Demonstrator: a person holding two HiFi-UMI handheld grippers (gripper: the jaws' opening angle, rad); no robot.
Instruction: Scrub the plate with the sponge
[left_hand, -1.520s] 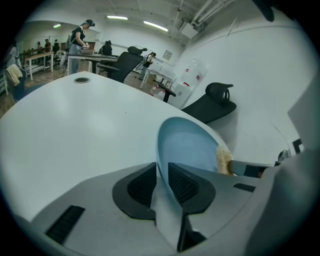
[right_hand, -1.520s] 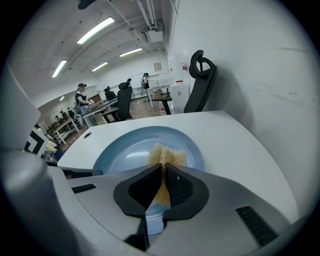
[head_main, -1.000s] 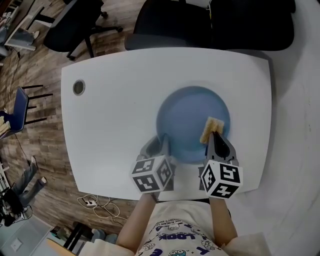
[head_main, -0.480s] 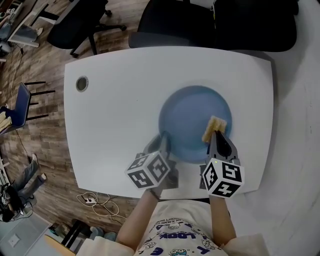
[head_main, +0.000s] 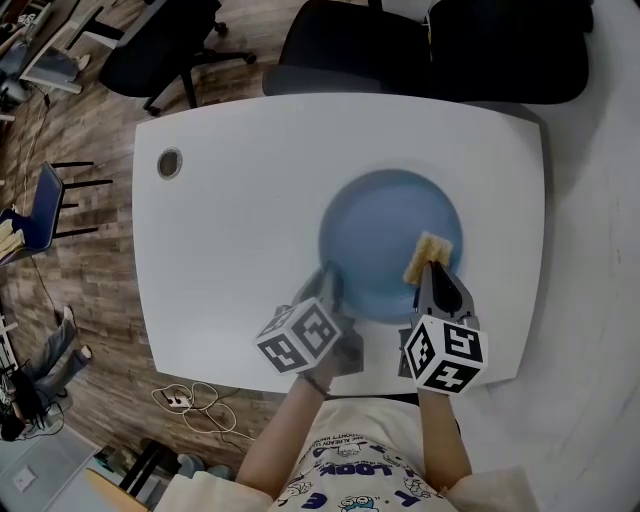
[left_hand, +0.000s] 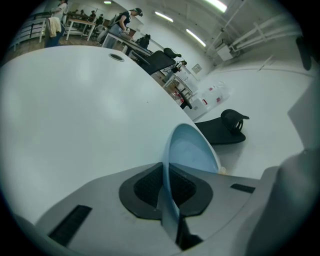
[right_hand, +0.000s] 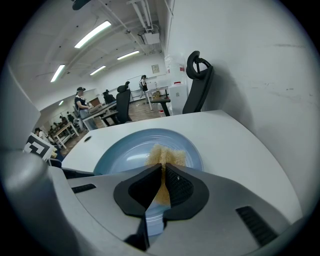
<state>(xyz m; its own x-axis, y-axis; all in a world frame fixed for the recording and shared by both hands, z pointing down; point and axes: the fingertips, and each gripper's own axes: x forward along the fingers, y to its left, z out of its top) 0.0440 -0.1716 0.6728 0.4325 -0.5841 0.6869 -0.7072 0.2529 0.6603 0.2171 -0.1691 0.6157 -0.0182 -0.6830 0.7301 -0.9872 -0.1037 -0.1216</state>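
Left gripper: closed on the near-left rim of the blue plate. In the left gripper view the rim is seen pinched edge-on between the two dark pads.
Right gripper: jaws drawn almost together on the tan sponge, which is squeezed thin between the pads and sticks out beyond the fingertips.
Sponge position: just ahead of the right fingertips, laid against the plate's right inner face. Whether it is pressed hard cannot be told.
Plate position: ahead of both sets of fingers on the white table, with its near edge between the left pads. Its bare middle lies to the left of the sponge.
Step in hand: scrubbing is judged to be under way, the plate being steadied by one gripper while the sponge is applied by the other.
Next move: the sponge would need to be swept leftward over the unscrubbed middle, with downward pressure and a firm hold on the rim.
Farther off: a round cable grommet is set in the far-left corner, and black office chairs stand beyond the far edge.
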